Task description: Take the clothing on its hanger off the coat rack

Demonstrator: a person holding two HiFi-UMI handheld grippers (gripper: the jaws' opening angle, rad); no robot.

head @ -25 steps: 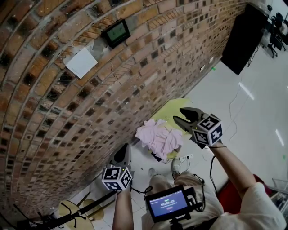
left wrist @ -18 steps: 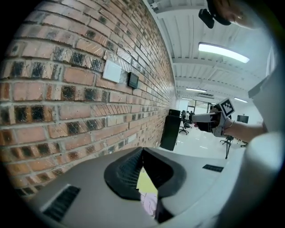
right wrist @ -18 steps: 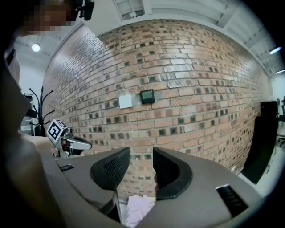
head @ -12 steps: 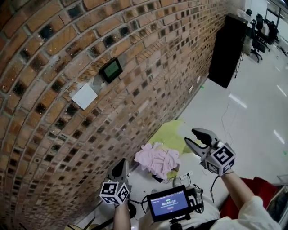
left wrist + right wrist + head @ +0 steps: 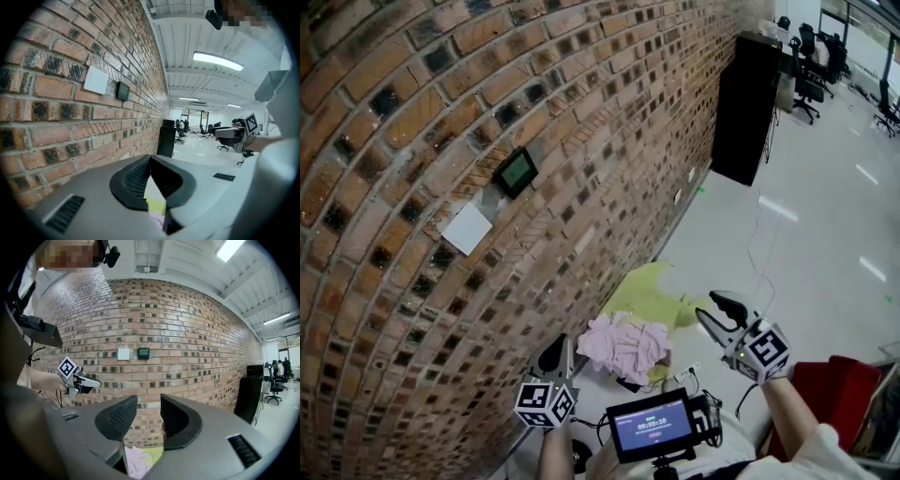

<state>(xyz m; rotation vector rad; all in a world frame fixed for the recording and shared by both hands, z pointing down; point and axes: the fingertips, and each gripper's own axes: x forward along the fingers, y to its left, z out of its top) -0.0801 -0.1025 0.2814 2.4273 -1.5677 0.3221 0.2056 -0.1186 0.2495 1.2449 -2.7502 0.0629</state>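
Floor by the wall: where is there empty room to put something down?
The white floor is bare between the yellow cloth and the black cabinet, and out to the right of the brick wall. It is crowded close to the person: pink clothes and a red thing.

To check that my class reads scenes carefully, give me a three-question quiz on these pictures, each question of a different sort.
1. True or false: the pink clothing hangs on a rack.
2. Whose fingers stand apart? A left gripper, B right gripper.
3. Fill in: the small dark screen sits on the ___ wall.
Key: 1 false, it lies on the floor. 2 B, its fingers have just been closing slightly, nothing between them. 3 brick.
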